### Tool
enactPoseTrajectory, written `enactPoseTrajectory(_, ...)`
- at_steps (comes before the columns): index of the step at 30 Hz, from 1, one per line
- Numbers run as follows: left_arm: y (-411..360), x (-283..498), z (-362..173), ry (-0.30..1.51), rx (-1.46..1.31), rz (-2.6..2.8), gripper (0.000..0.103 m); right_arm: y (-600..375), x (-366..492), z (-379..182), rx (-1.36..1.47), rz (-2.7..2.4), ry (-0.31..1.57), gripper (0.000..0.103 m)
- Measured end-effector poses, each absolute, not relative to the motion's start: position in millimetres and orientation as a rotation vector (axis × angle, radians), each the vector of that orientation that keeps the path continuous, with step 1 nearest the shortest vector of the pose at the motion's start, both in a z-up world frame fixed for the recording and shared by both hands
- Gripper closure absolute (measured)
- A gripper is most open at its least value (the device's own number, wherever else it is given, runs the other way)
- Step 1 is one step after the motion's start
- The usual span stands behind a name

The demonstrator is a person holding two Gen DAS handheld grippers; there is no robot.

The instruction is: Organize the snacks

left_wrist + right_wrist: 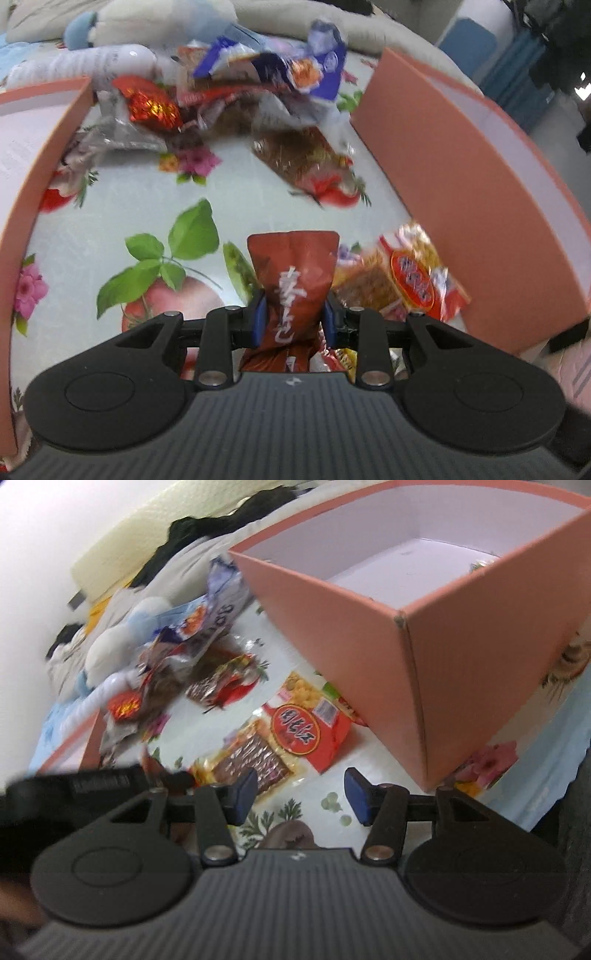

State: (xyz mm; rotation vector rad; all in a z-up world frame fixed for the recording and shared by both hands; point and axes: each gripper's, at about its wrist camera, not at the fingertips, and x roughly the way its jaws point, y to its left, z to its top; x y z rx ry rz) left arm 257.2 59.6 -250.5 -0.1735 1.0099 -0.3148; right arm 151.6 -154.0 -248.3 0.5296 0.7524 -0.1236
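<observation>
A: Left tongs [293, 314]: blue pads pinch a dark red snack packet [293, 280] at mid-length, above the flowered desk [92, 236], between two pink boxes [461, 155].

B: Right tongs [301, 797]: spread wide, nothing held. Orange packet [314, 731] lies just ahead, beside the pink box [461, 672].

Under everything we see a glossy tablecloth [110, 236] printed with red apples, green leaves and pink flowers; in the right wrist view the same cloth [291, 812] shows leaves and pale grapes. At its far edge lies a white and blue plush toy [110, 26] (blurred, so we cannot say what it depicts), seen again from the right wrist [122, 635]. Behind it we make out grey bedding [369, 26], dark clothing [229, 513] heaped against a white wall [55, 535], and a blue cabinet [469, 48].
</observation>
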Motion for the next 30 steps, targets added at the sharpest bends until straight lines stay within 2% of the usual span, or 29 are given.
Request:
enactPoseTrajectory(15,61,263,-257,1.026,-0.152,-0.358,0.069,-158,165,-258,0.762,-0.191,0.644,0.049)
enactPoseTrajectory(30,70,264,-257,1.023,-0.202,-0.386,0.069,-147,166,-261,0.853,-0.086,0.686,0.05)
